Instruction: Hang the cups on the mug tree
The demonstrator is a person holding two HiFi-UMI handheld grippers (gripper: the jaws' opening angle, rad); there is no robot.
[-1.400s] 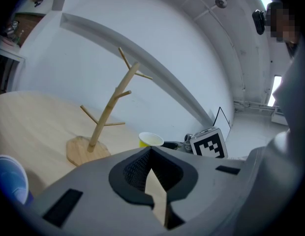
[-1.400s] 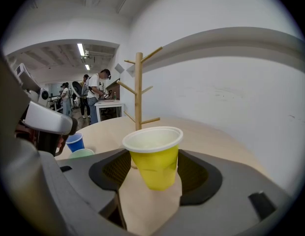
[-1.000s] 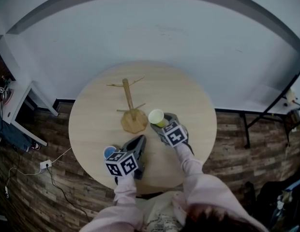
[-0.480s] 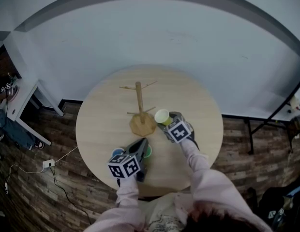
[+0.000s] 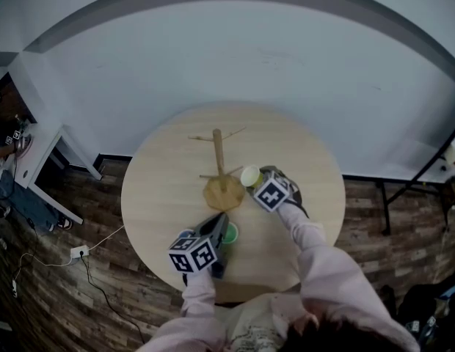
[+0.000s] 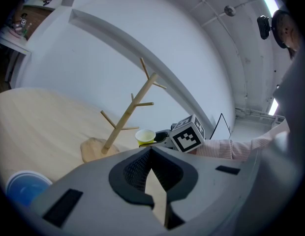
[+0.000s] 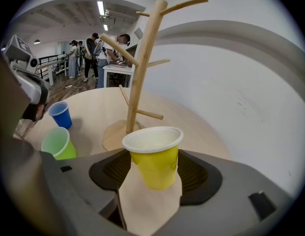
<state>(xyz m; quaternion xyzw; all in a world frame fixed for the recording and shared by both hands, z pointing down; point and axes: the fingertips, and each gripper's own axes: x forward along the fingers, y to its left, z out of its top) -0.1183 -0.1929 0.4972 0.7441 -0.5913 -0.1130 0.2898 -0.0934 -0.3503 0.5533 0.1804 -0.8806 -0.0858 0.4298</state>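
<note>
Starting nearest, at 6 o'clock on the round pale wooden surface (image 5: 161,189), the left gripper (image 6: 151,150) keeps its fingers clenched on nothing, with a green disposable cup (image 5: 231,232) just beside at its 3 o'clock. Farther on, the right gripper (image 7: 151,157) has its fingers grasping an upright yellow disposable cup (image 7: 153,166), at 3 o'clock of the bare wooden mug tree (image 5: 220,163).

Near the mug tree (image 5: 221,169), green cup (image 5: 231,232) sits half hidden behind the left gripper (image 5: 219,224); in the left gripper view, yellow cup (image 6: 145,136) shows only its top, blue cup (image 6: 23,187) clipped at the dark edge
</note>
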